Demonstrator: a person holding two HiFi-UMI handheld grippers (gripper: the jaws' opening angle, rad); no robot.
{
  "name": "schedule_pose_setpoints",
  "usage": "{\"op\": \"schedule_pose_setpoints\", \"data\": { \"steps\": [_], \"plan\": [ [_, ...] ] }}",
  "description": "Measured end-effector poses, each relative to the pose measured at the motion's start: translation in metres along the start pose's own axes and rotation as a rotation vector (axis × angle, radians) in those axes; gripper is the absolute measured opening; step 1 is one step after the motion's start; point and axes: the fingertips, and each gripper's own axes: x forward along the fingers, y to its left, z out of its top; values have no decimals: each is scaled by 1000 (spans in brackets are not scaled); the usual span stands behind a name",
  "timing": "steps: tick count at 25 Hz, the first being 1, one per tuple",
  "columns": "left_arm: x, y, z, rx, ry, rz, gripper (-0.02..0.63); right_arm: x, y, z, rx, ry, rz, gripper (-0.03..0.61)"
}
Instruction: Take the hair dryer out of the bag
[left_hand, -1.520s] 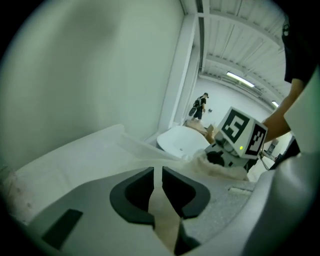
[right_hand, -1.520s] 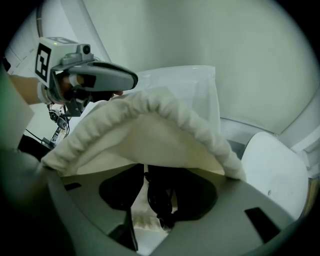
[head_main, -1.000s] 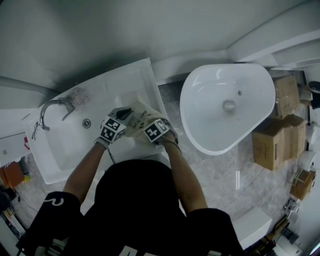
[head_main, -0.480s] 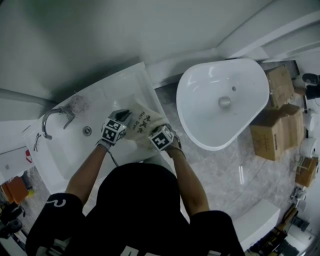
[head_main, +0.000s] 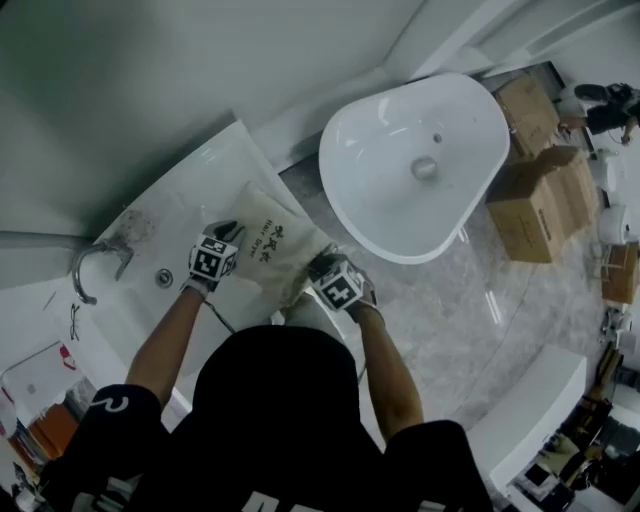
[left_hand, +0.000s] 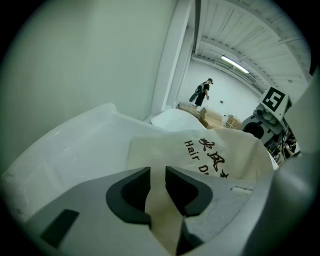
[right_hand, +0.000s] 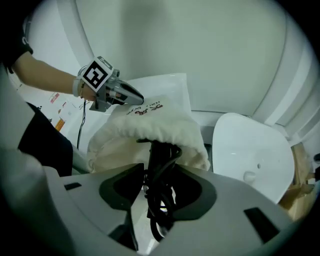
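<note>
A cream cloth bag (head_main: 268, 248) printed "Hair Dryer" lies across the right rim of a white rectangular sink (head_main: 135, 300). My left gripper (head_main: 215, 258) holds the bag's closed end. In the left gripper view a fold of bag (left_hand: 220, 155) sits pinched in the left gripper (left_hand: 157, 182) while its jaws ease slightly apart. My right gripper (head_main: 338, 285) is at the bag's mouth. In the right gripper view the right gripper (right_hand: 159, 187) is shut on the black hair dryer (right_hand: 159, 155), its handle wrapped in cord, half out of the gathered opening of the bag (right_hand: 150, 127).
A chrome faucet (head_main: 95, 265) stands at the sink's left. A white oval basin (head_main: 410, 170) lies to the right on grey marble (head_main: 450, 320). Cardboard boxes (head_main: 540, 200) stand beyond it. A distant person (left_hand: 202, 92) shows in the left gripper view.
My right gripper has drawn back from over the bag toward my body and risen, bringing the black dryer out of the mouth. The left gripper has dipped slightly on the bag's end.
</note>
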Motion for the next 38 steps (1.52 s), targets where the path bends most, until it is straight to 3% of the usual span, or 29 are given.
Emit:
{"op": "schedule_pose_setpoints", "data": {
  "steps": [6,13,15,18,22,28,33,35,38],
  "plan": [
    [5,-14,-1,50,27,-27,78,-7,11,-47,46,-17,-35,172],
    [-5,-48,15,109,-15,-68,78,14,13,-74,117,-12,-67,181],
    [-9,-60,20,123,-30,-85,78,13,8,-69,126,-48,-100,186],
    [-13,-76,27,137,-49,-112,78,7,5,-53,129,-111,-105,263],
    [-14,-93,32,141,-63,-148,78,7,5,-27,77,-135,-93,276],
    [-10,-107,30,145,-41,-168,78,20,8,-6,20,-82,-16,281],
    [-11,-103,30,125,-38,-160,78,8,24,21,128,-155,117,298],
    [-11,-101,30,116,-38,-155,78,18,22,15,129,-113,87,298],
    [-10,-99,28,106,-38,-150,78,41,3,7,79,-69,-34,298]
  ]
}}
